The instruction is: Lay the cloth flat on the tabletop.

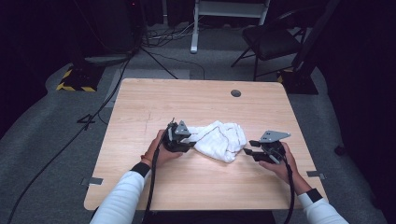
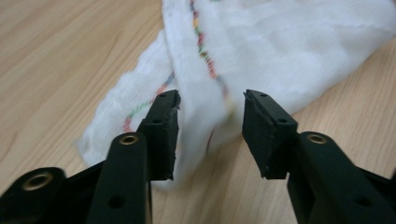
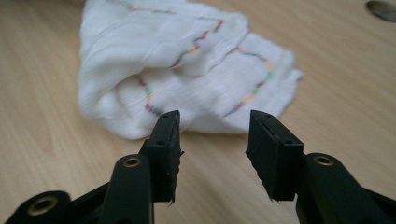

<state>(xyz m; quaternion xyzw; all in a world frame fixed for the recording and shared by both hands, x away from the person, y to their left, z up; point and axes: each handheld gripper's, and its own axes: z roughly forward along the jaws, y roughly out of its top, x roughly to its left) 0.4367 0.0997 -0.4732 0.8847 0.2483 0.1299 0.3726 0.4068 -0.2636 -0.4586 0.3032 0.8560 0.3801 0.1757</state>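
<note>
A: Lying crumpled on the wooden table (image 1: 140, 100), a white cloth (image 1: 219, 139) with multicoloured stitching, between both tools. Left gripper (image 2: 211, 100)?

B: Jaws apart, a fold of cloth running between them; cannot tell if it touches. Left gripper view only.

A: High view has that gripper at the cloth's edge. Right gripper (image 3: 212, 122)?

B: Jaws spread, nothing between; cloth just ahead, apart. Table's grey grommet (image 3: 380, 9) far beyond, to the right.
</note>
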